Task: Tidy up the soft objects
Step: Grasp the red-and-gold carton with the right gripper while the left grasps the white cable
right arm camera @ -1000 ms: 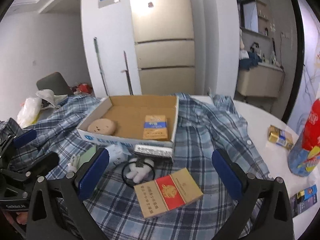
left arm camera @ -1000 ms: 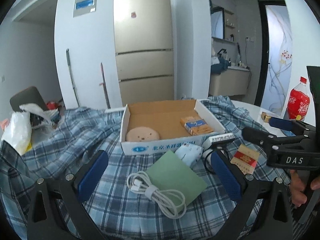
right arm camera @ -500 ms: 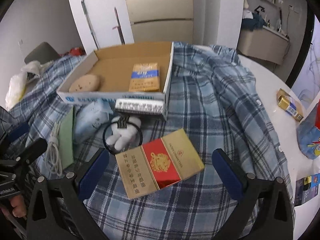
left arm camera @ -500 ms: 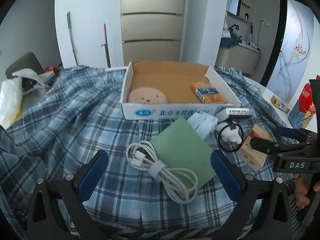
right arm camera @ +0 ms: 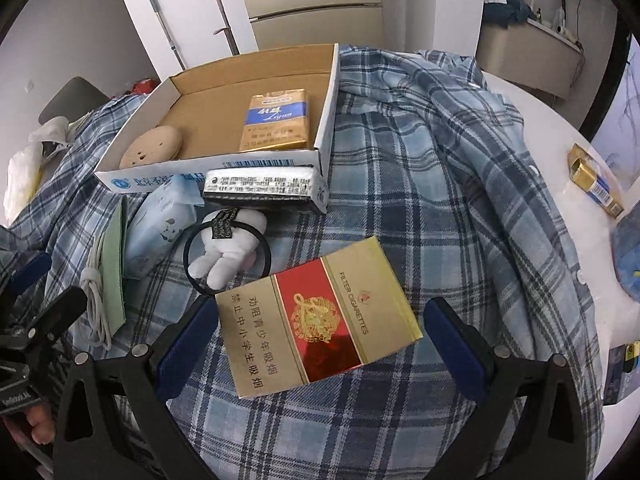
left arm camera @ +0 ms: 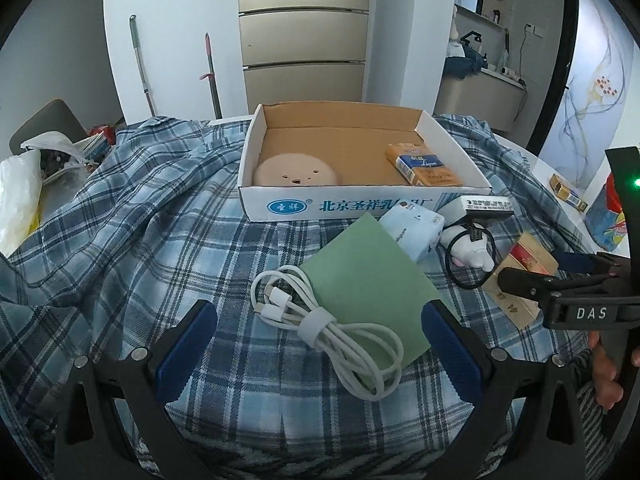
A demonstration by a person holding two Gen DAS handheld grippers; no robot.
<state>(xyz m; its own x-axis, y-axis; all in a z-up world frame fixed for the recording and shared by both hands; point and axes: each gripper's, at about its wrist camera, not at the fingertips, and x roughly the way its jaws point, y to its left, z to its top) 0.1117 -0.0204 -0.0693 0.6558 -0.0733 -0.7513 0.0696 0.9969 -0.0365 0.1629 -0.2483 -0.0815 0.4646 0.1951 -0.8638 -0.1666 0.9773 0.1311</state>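
Both grippers have dropped lower and closer to the table since the earlier frames; the red-gold carton now fills the right wrist view, box and items unmoved.

Left wrist view: left gripper (left arm camera: 320,344) jaws spread wide, nothing between them, hovering over the white cable (left arm camera: 328,320) and green sheet (left arm camera: 368,276) at 6 o'clock. The sheet's near corner is hidden under the cable loop. Plaid cloth (left arm camera: 132,240) covers the table. At 9 o'clock a white plastic bag (left arm camera: 16,196), cut off by the lens edge. At 12 o'clock the cardboard box (left arm camera: 360,204), holding a tan round soft cushion (left arm camera: 298,170) on the left, its lower part hidden by the front wall, and a gold-blue pack (left arm camera: 424,164) on the right. Just in front of the box at 1 o'clock: light blue tissue pack (left arm camera: 412,232), partly under the sheet, then a white plush toy (left arm camera: 470,248) inside a black hair band (left arm camera: 452,272), its head tucked under a silver-black packet (left arm camera: 480,205). At 3 o'clock the right gripper's tips cover part of the carton; the hand (left arm camera: 608,376) is cut off.

Right wrist view: right gripper (right arm camera: 320,344) jaws apart, not touching anything, straddling the red-gold cigarette carton (right arm camera: 320,316) at 6 o'clock. The left gripper's body at 8 o'clock is mostly out of frame. At 3 o'clock a small gold box (right arm camera: 592,180) on the bare white table (right arm camera: 560,120); the blue items at the right edge are too cut off to identify.
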